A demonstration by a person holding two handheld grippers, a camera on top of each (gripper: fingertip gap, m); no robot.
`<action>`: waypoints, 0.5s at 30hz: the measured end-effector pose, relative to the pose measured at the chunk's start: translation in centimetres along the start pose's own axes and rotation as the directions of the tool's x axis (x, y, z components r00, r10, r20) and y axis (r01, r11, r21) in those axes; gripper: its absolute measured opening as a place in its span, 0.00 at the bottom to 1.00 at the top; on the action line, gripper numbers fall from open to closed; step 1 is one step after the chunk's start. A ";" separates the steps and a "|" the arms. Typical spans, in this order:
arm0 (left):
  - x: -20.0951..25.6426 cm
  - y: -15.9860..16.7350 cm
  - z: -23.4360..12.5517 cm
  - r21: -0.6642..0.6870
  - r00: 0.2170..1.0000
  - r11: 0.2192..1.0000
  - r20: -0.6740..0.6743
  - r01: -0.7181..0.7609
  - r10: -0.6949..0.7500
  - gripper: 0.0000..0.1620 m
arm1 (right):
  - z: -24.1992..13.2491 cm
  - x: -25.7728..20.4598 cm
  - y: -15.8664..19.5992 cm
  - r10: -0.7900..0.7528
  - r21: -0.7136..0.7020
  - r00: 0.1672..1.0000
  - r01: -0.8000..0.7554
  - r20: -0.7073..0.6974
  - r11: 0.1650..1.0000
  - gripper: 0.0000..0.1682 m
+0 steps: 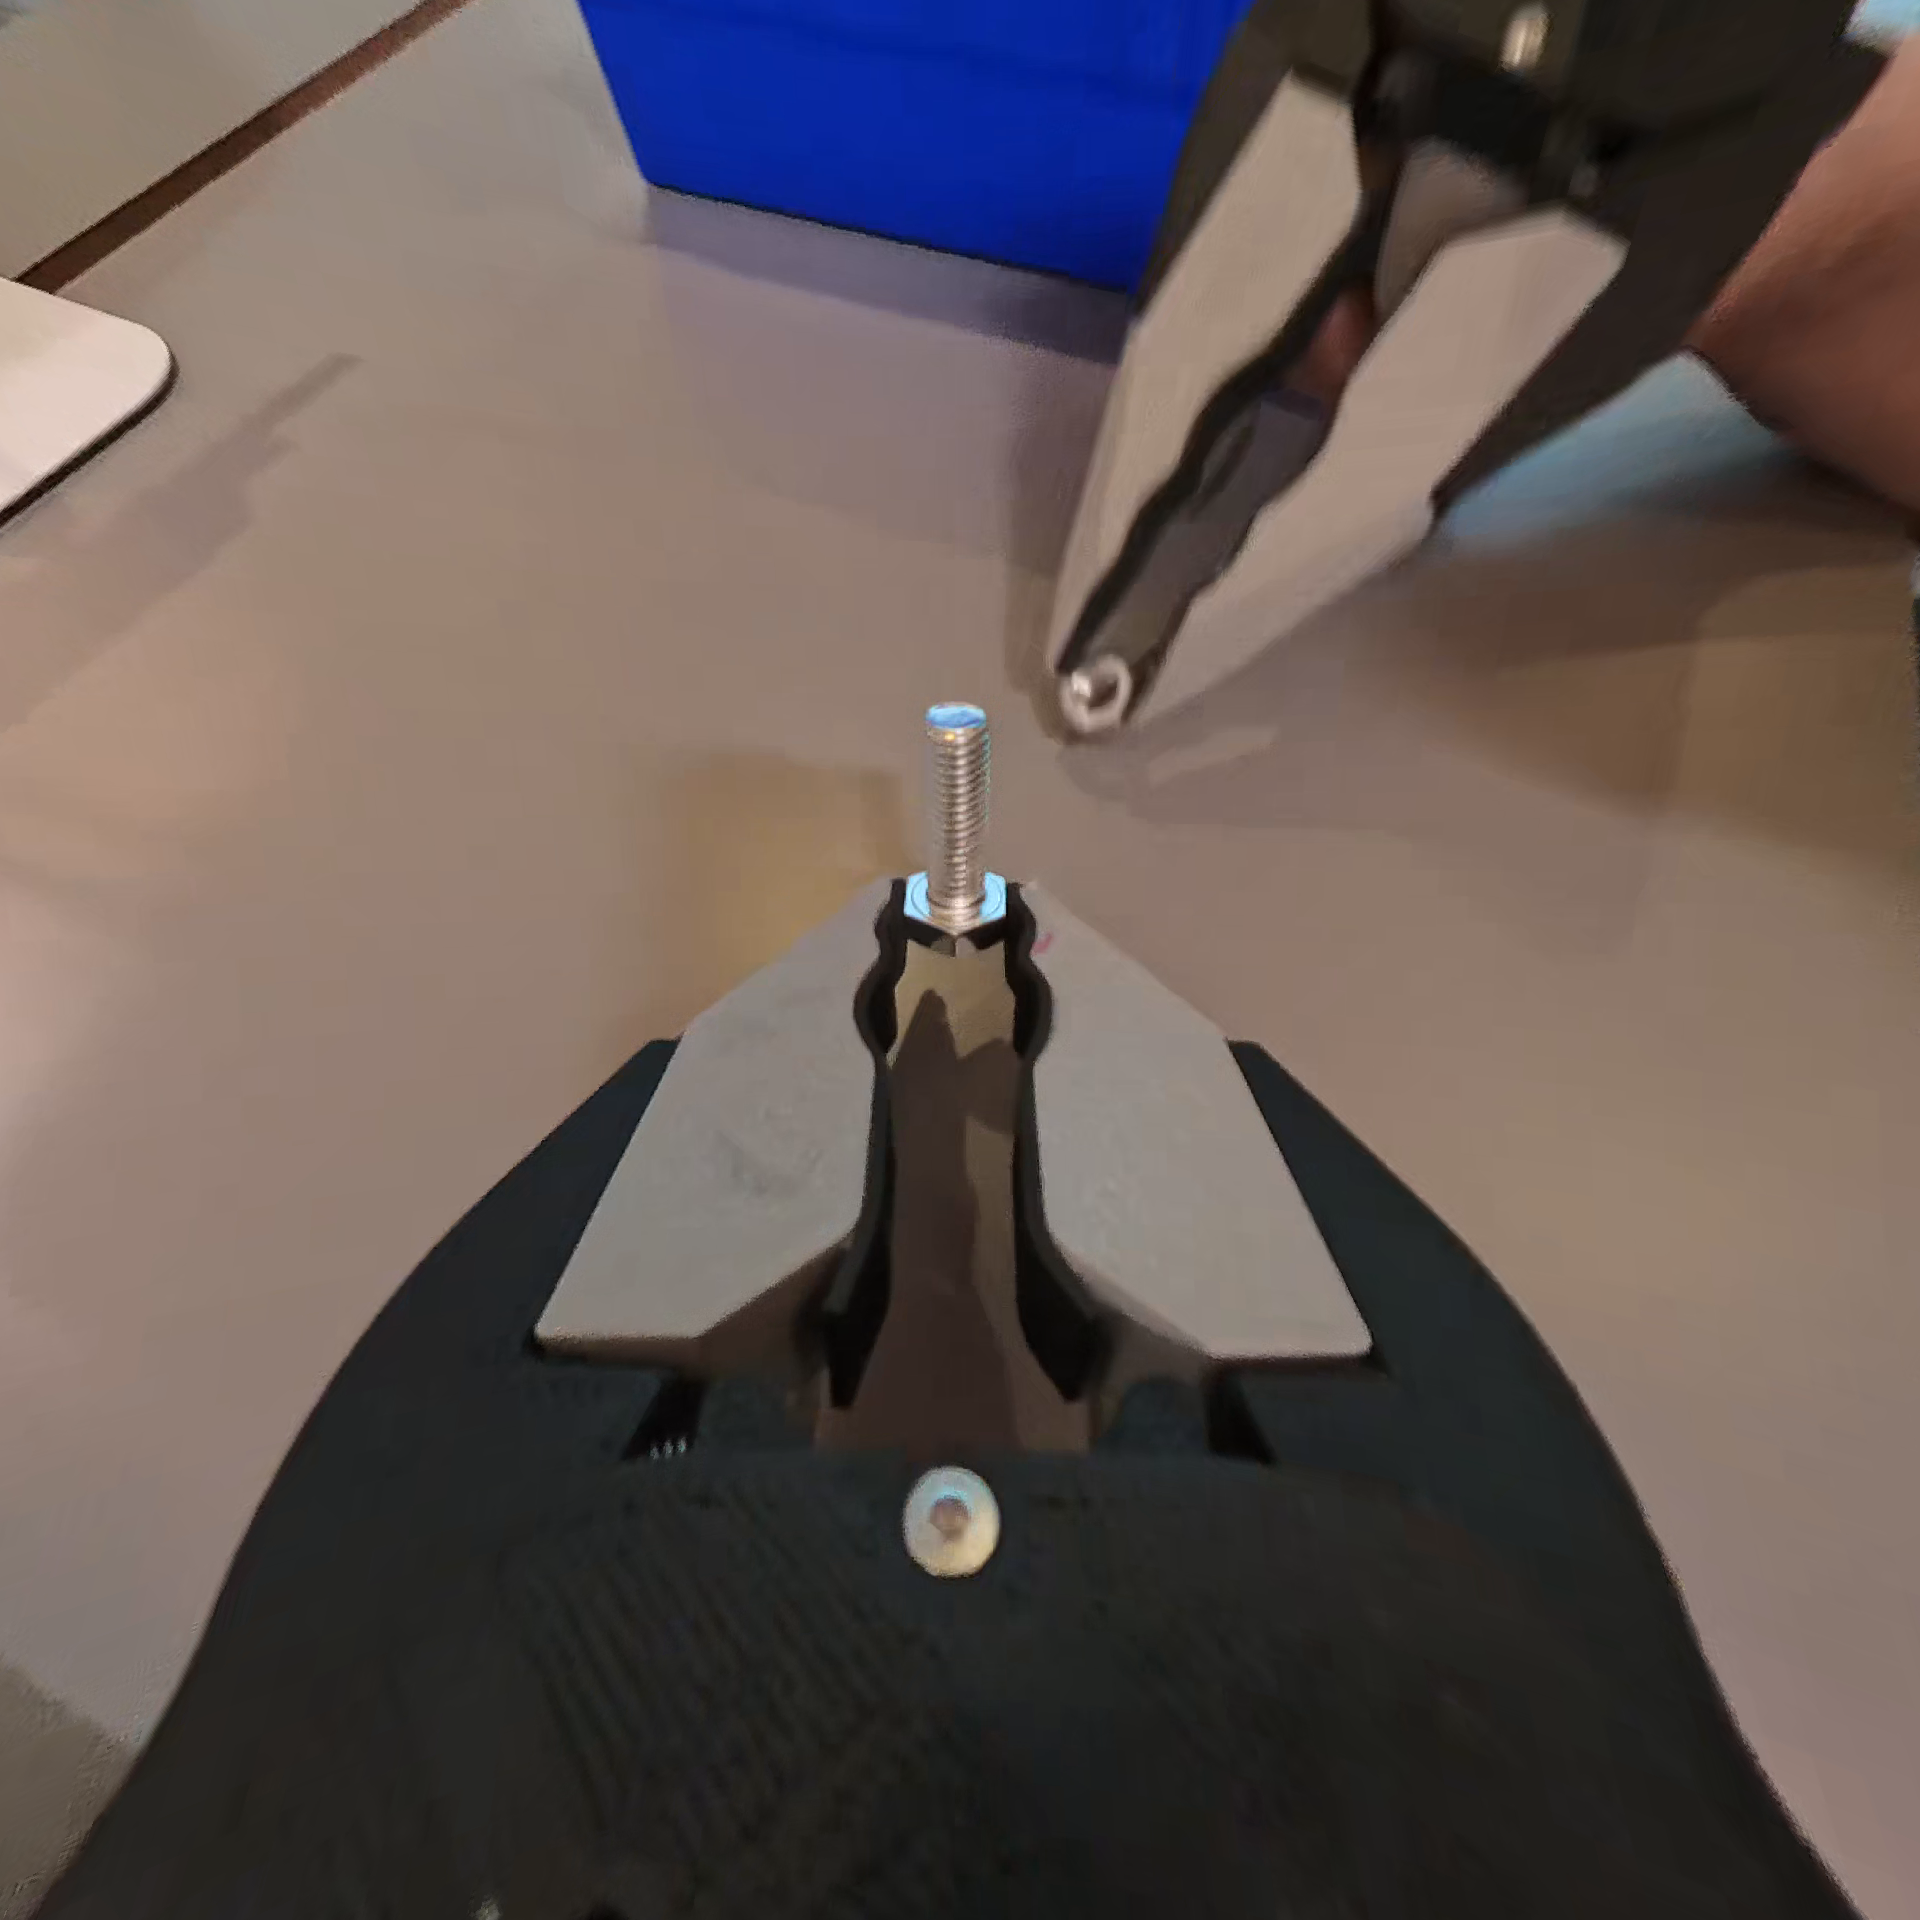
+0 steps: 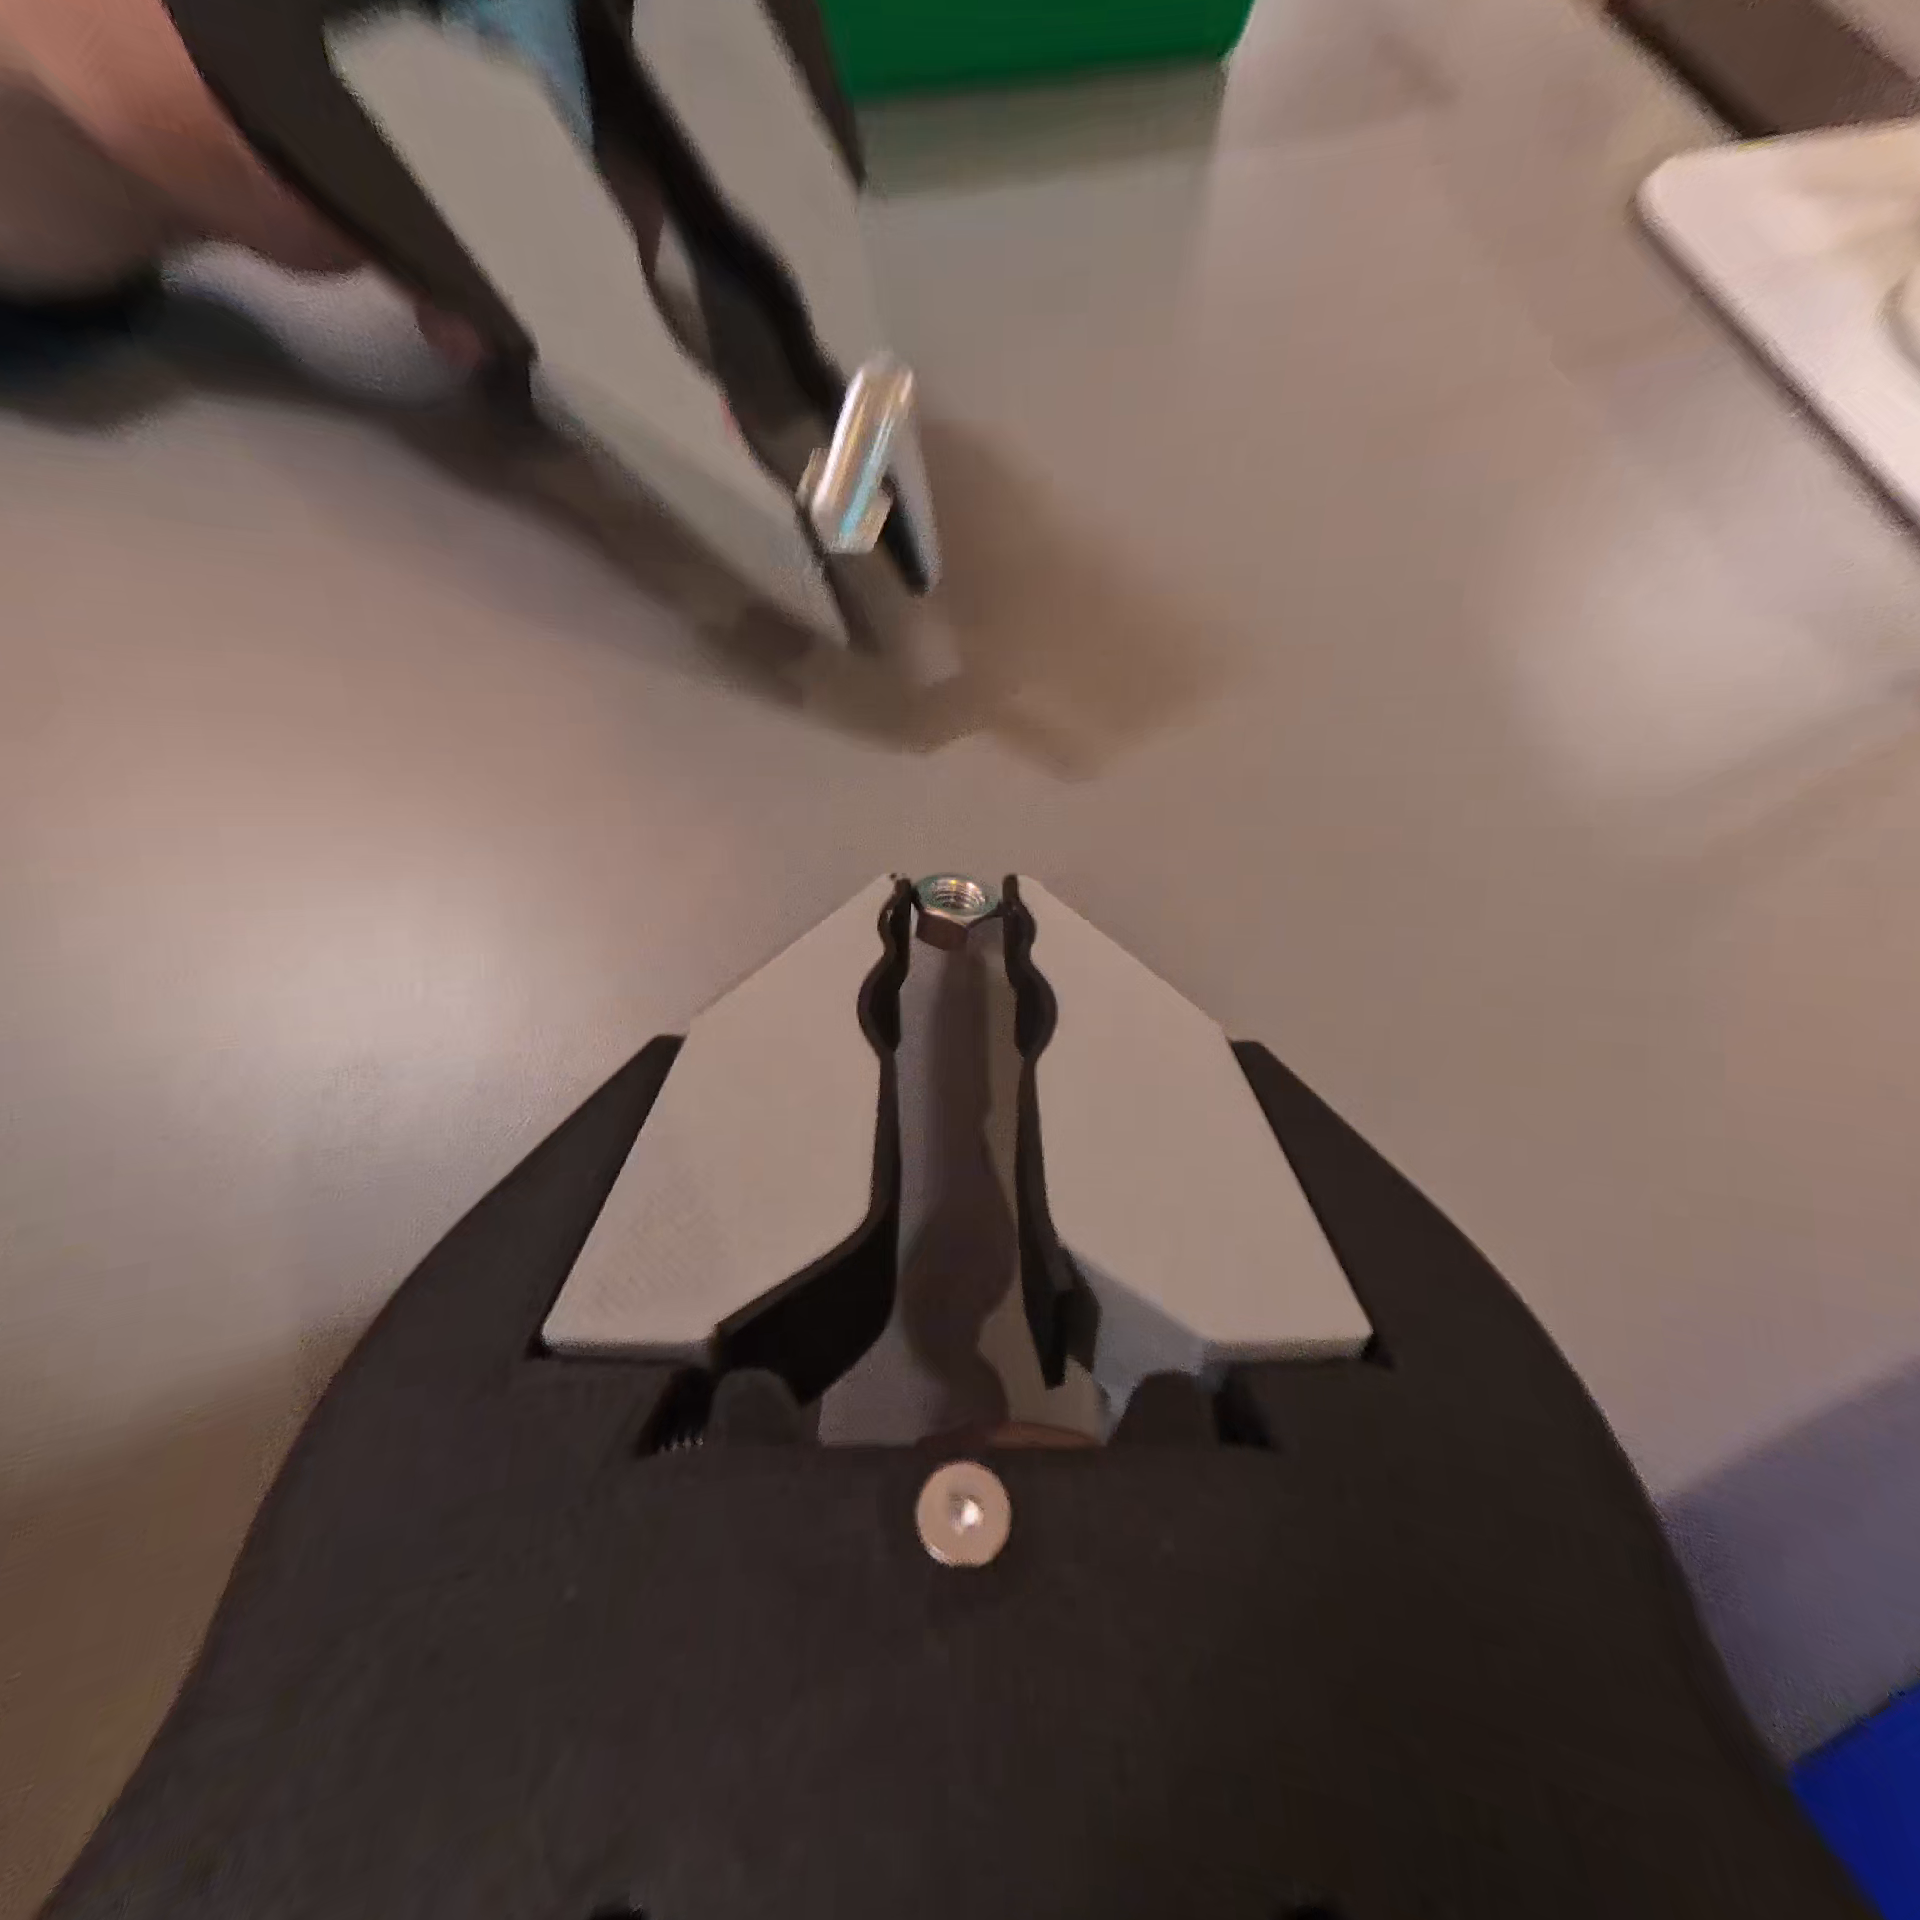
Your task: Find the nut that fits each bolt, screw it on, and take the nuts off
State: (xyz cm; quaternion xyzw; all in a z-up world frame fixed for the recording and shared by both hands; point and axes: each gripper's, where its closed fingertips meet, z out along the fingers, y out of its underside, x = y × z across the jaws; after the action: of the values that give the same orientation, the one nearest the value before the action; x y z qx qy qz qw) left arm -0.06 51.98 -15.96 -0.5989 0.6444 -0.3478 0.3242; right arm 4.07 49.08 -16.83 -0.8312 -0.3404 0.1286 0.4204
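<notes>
My left gripper [image 1: 954, 906] is shut on the hex head of a silver bolt [image 1: 957, 805], whose threaded shaft stands upright above the fingertips. My right gripper [image 2: 957, 894] is shut on a small silver hex nut [image 2: 956, 902], its threaded hole facing up. In the left wrist view the right gripper [image 1: 1093, 691] comes in from the upper right with the nut [image 1: 1091, 690] at its tip, just right of and a little beyond the bolt's top, apart from it. In the right wrist view the left gripper [image 2: 868, 540] holds the bolt [image 2: 860, 462], blurred, ahead of the nut.
A blue bin [image 1: 914, 114] stands at the back of the grey table [image 1: 416, 727]. A green box [image 2: 1039, 42] is at the far edge. A flat pale slab [image 1: 62, 384] lies at the left, also seen at the right wrist view's right [image 2: 1808, 270]. A person's hand [image 1: 1829, 291] holds the right gripper. There is about 6 centimetres between the tips of the two grippers.
</notes>
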 end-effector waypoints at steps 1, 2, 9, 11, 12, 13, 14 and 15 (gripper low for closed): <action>-0.1 -0.2 -0.2 0.018 1.000 1.000 -0.006 0.017 -0.017 0.10 | 0.5 -0.4 0.7 -0.009 -0.046 1.000 0.010 0.015 0.999 0.08; -0.2 -0.5 -0.3 0.036 0.999 0.999 -0.013 0.033 -0.032 0.10 | 0.8 -0.7 1.1 -0.019 -0.080 1.000 0.021 0.021 0.997 0.08; 0.8 -2.7 -1.6 0.181 0.984 0.975 -0.146 0.130 -0.105 0.10 | 0.5 -0.8 1.0 -0.035 -0.073 0.999 0.038 0.032 0.997 0.12; 1.4 -3.5 -2.0 0.225 0.972 0.961 -0.207 0.159 -0.112 0.10 | 0.1 -0.7 0.9 -0.019 -0.060 0.999 0.021 0.037 0.998 0.13; 1.6 -3.8 -2.2 0.240 0.967 0.956 -0.230 0.169 -0.114 0.10 | 0.0 -0.6 0.9 -0.013 -0.057 0.999 0.015 0.040 0.998 0.13; 1.7 -4.0 -2.3 0.251 0.964 0.952 -0.241 0.174 -0.113 0.10 | 0.0 -0.5 1.0 -0.008 -0.056 0.999 0.010 0.042 0.998 0.13; 1.8 -4.0 -2.4 0.255 0.963 0.952 -0.245 0.172 -0.108 0.10 | 0.0 -0.6 1.0 -0.005 -0.058 0.999 0.008 0.048 0.998 0.13; 1.9 -4.0 -2.4 0.252 0.964 0.953 -0.245 0.165 -0.102 0.10 | 0.0 -0.7 0.9 -0.008 -0.052 0.999 0.011 0.052 0.999 0.14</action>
State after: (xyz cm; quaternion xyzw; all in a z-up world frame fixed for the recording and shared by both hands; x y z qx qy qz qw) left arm 0.02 50.09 -11.34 -0.5474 0.5815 -0.5206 0.3019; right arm 3.95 48.25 -17.57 -0.8367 -0.3584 0.1392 0.3900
